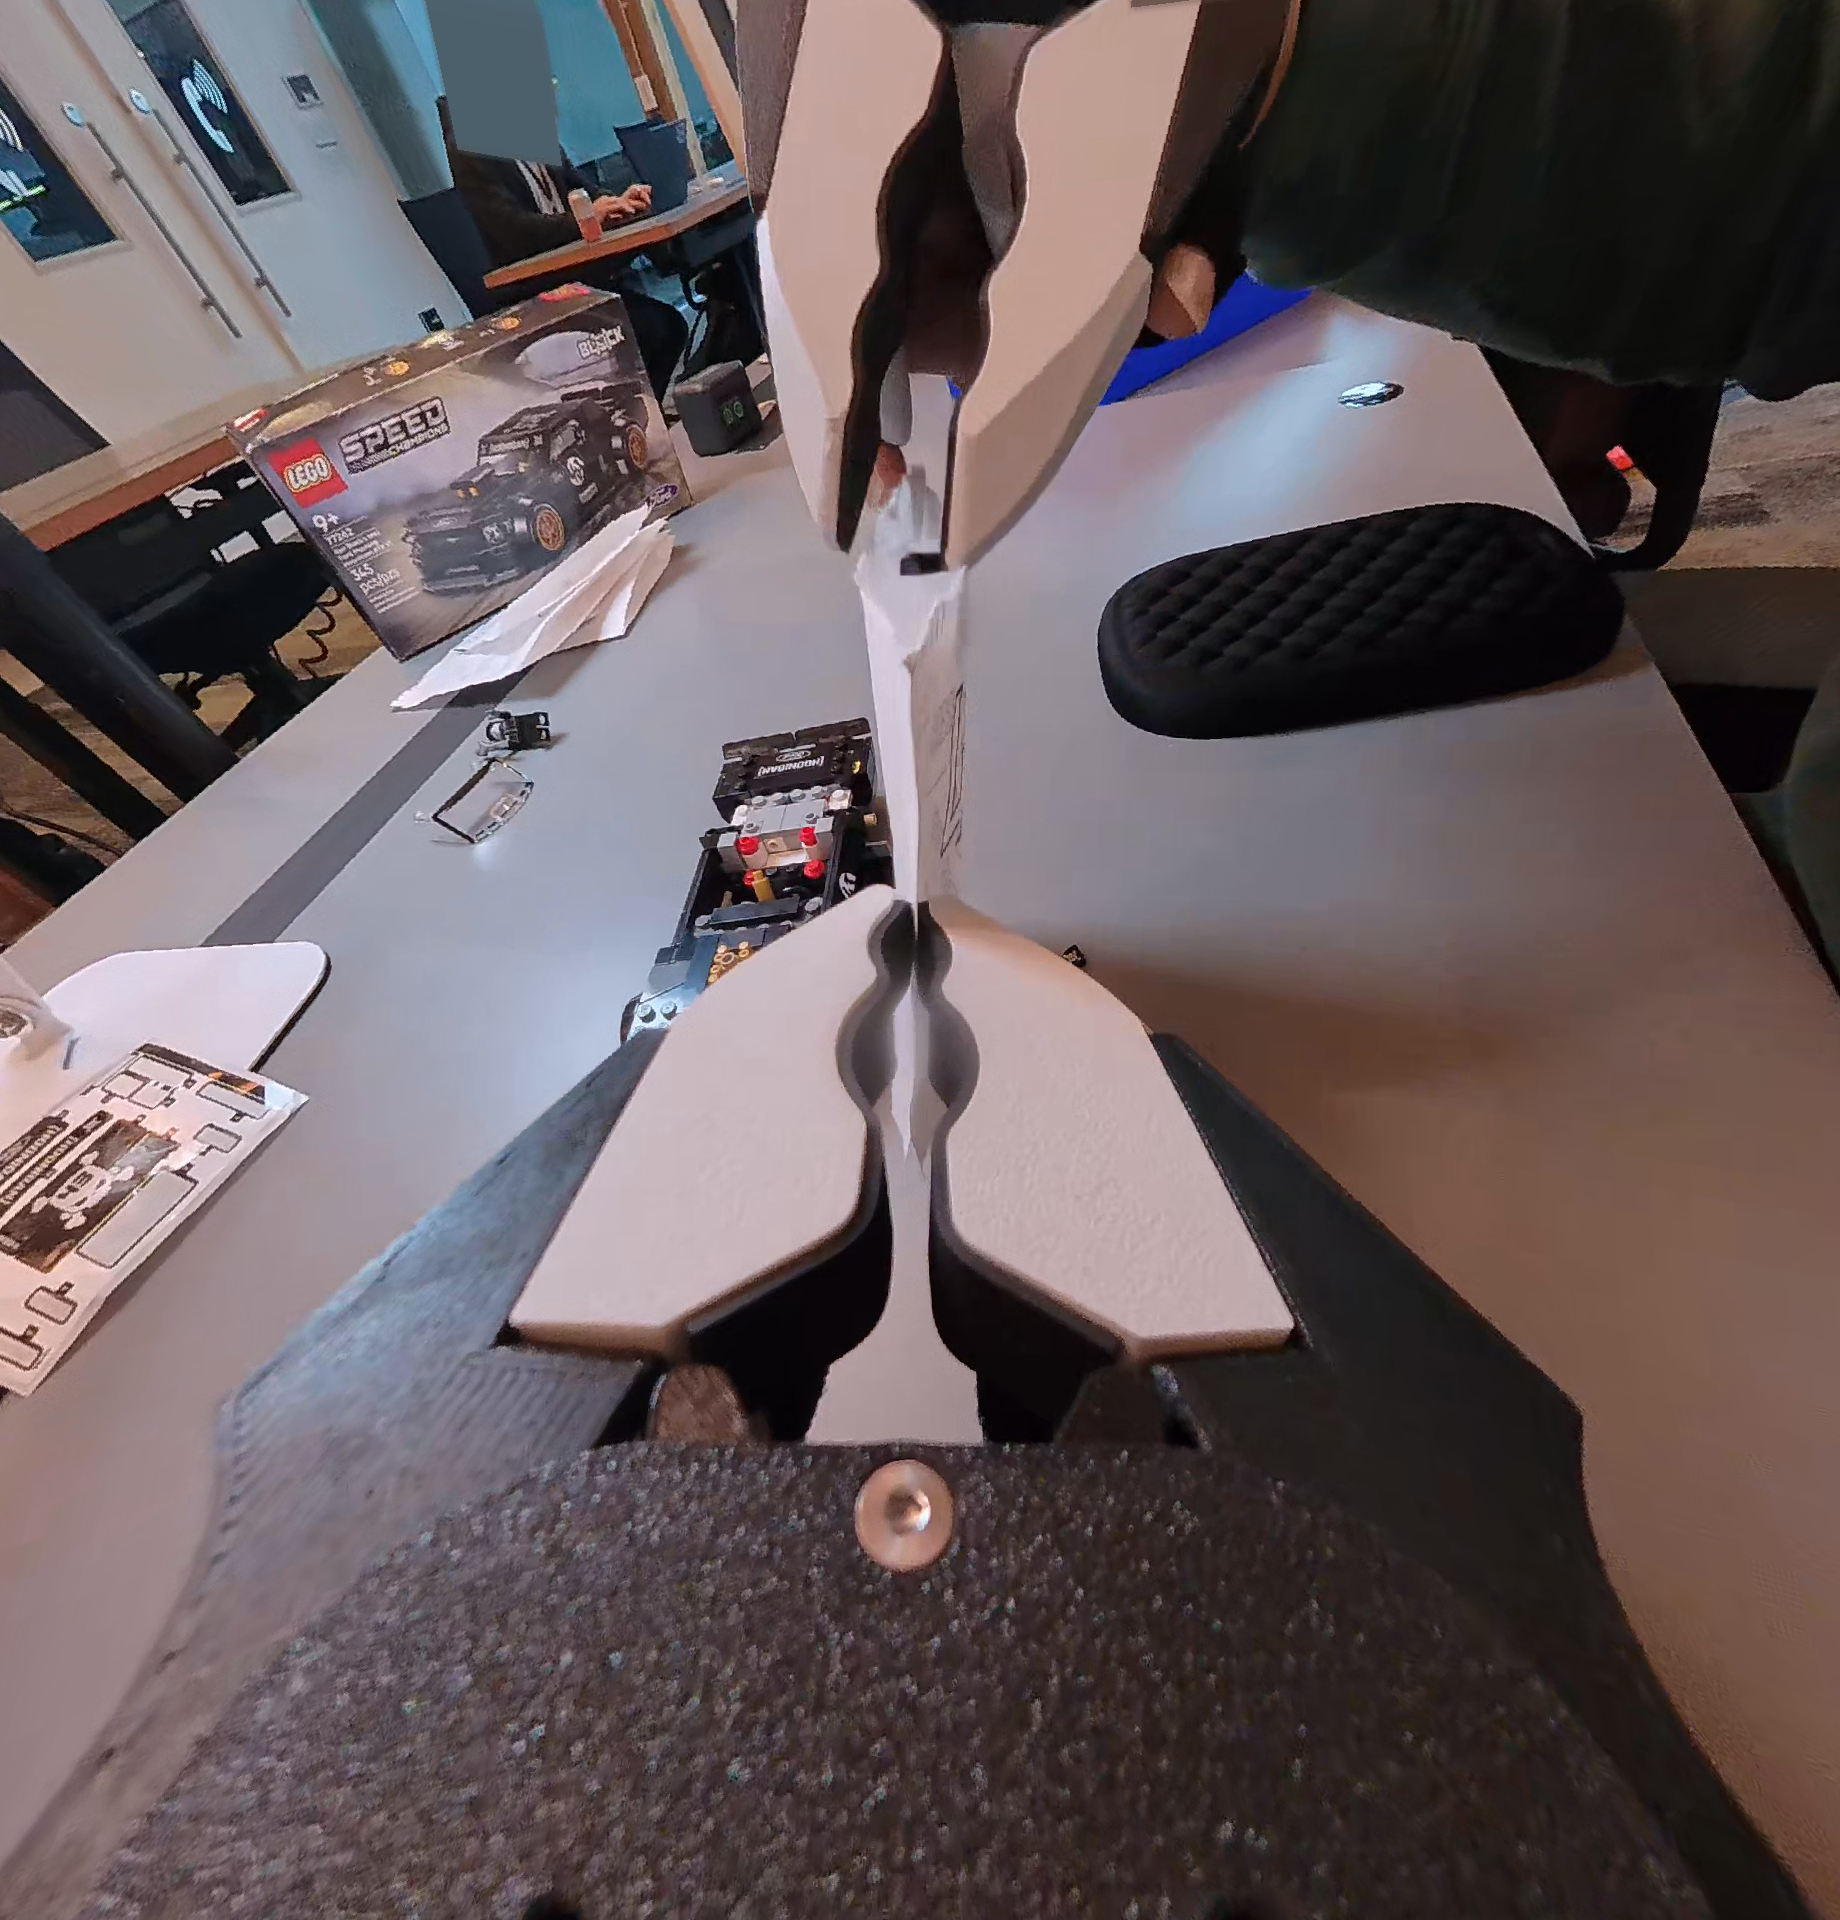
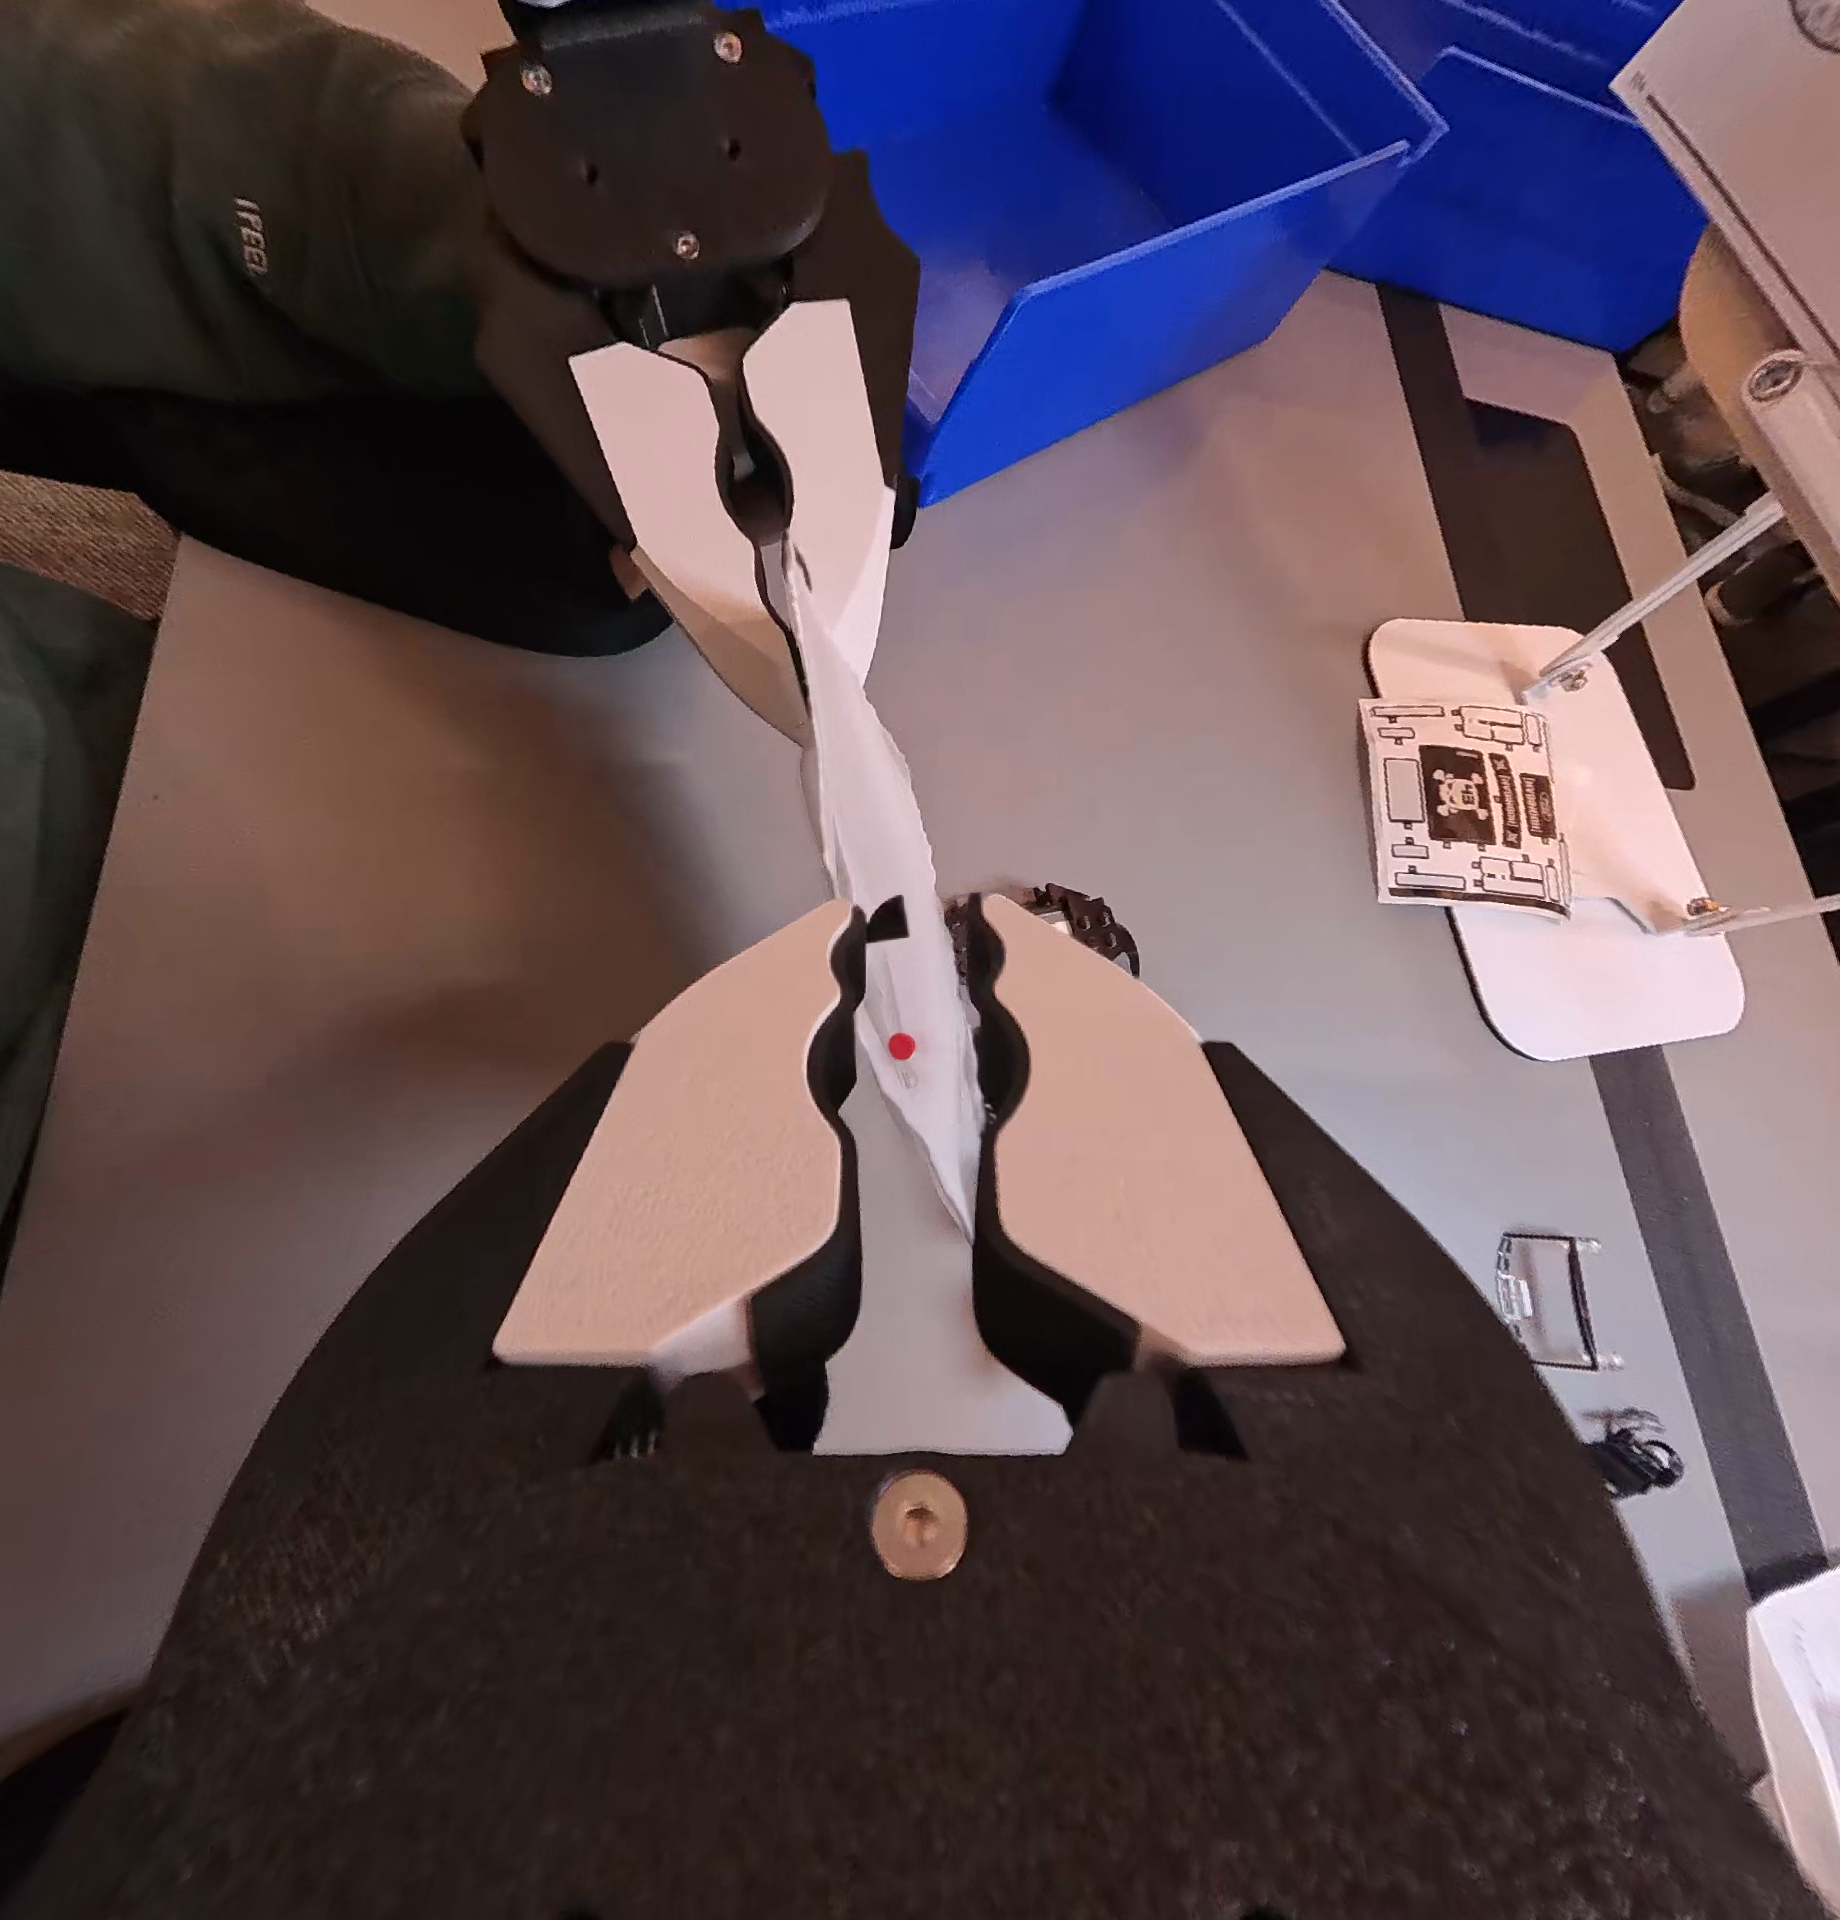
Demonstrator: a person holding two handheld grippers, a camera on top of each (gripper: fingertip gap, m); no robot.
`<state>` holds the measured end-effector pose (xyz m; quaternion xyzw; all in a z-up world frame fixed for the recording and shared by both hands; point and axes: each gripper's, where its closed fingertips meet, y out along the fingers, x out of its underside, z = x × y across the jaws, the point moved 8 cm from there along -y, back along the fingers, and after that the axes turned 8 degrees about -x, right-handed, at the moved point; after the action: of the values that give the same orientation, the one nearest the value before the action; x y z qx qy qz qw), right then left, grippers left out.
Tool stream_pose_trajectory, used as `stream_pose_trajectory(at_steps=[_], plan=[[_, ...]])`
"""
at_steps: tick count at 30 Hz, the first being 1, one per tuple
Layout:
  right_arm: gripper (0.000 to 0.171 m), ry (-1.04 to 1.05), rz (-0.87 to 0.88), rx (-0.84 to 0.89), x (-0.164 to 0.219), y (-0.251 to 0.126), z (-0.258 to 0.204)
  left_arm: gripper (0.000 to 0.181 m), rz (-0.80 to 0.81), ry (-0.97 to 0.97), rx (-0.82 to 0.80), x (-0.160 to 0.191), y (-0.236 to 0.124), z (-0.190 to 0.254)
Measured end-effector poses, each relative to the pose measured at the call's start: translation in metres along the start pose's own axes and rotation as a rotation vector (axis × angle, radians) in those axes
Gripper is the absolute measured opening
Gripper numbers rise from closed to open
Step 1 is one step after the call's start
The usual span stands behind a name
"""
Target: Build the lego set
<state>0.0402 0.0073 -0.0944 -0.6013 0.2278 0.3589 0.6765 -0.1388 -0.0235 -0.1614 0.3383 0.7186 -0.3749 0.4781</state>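
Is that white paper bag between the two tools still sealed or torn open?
Torn open, at least partly. The white paper bag shows a ragged edge near the right tool; the left tool pinches its other end.

The front of the black lego car (image 1: 781, 831) is hidden behind the left gripper (image 1: 914, 920), the sticker sheet (image 1: 85, 1174) is cut off at the left edge, and the paper bag's (image 2: 874, 821) contents cannot be told.
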Motion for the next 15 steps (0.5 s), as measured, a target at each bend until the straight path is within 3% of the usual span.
stream_pose_trajectory(at_steps=[9, 15], plan=[[0.021, 0.047, -0.029, -0.019, 0.007, -0.002, 0.005, 0.000, 0.042, 0.024, 0.026, -0.004, -0.002, 0.004], [0.021, 0.075, 0.064, 0.000, 0.003, -0.017, 0.007, 0.000, 0.022, 0.011, 0.001, -0.002, -0.002, 0.001]])
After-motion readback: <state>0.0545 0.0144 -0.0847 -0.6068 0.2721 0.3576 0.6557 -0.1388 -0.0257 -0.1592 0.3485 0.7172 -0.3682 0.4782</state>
